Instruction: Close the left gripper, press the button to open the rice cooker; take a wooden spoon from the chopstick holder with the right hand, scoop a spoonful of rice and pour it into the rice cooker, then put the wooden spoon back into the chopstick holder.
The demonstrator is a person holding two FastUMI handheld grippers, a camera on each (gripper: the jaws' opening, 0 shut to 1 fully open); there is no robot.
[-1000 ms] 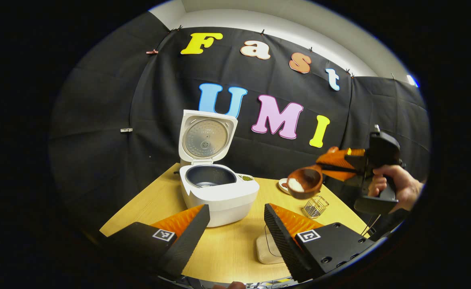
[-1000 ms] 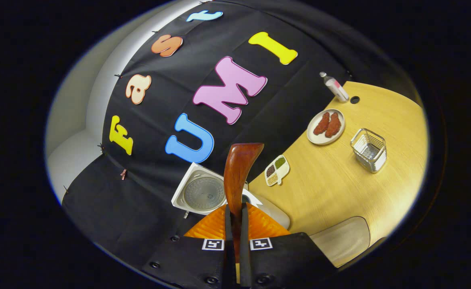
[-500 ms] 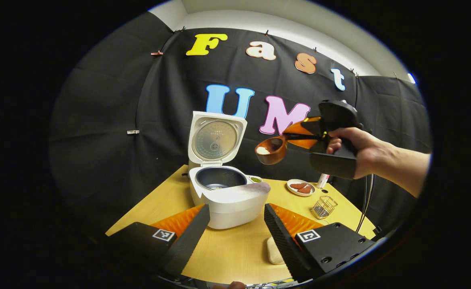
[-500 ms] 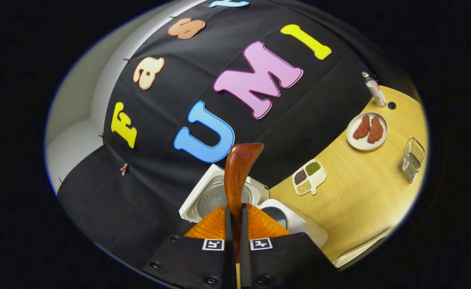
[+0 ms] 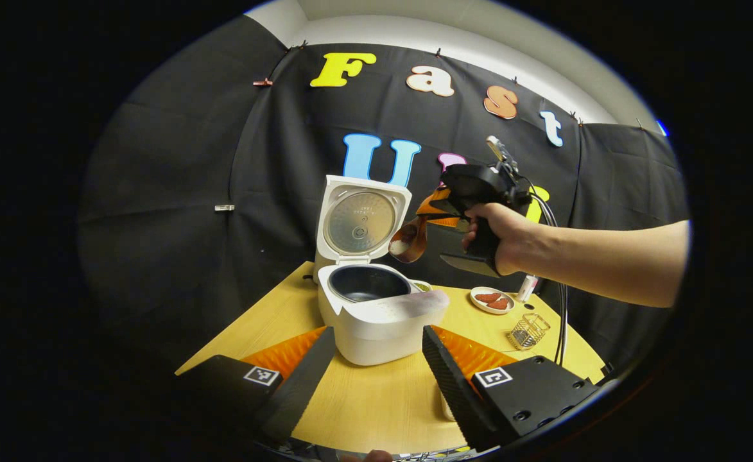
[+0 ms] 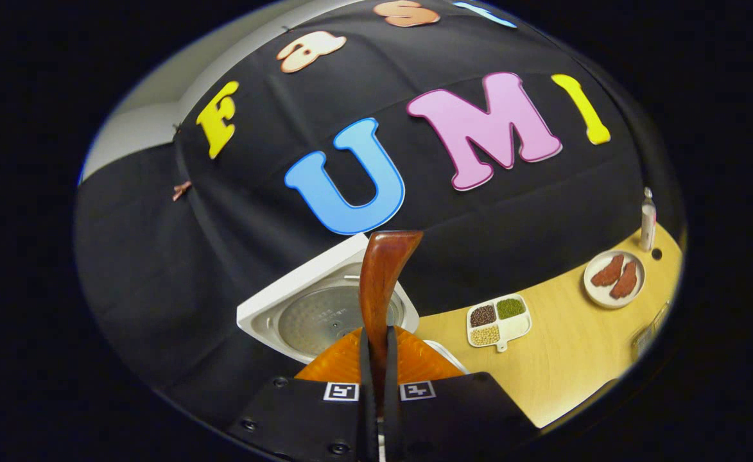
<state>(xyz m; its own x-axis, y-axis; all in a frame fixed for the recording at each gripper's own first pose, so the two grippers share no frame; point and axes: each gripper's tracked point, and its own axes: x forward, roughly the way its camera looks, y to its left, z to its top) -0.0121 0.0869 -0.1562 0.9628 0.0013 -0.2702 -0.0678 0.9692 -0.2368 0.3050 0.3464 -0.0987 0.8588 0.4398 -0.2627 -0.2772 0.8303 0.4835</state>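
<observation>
the white rice cooker [image 5: 376, 314] stands on the pale wooden table [image 5: 376, 404] with its lid [image 5: 362, 221] raised upright and the dark inner pot exposed. the right gripper [image 5: 437, 212], held in a hand [image 5: 504, 237], is clenched on the handle of the reddish-brown wooden spoon [image 6: 382, 282], whose bowl holds white rice above the pot, near the lid. the left gripper [image 5: 376, 366] hangs released, fingers apart, before the cooker. a small wire chopstick holder [image 5: 527, 330] stands right of it.

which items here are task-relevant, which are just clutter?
Job:
rice cooker, lid up
wooden spoon with rice, in right gripper
chopstick holder
left gripper, open

Lying about:
plate with two reddish pieces
divided dish of grains
bottle
table
</observation>
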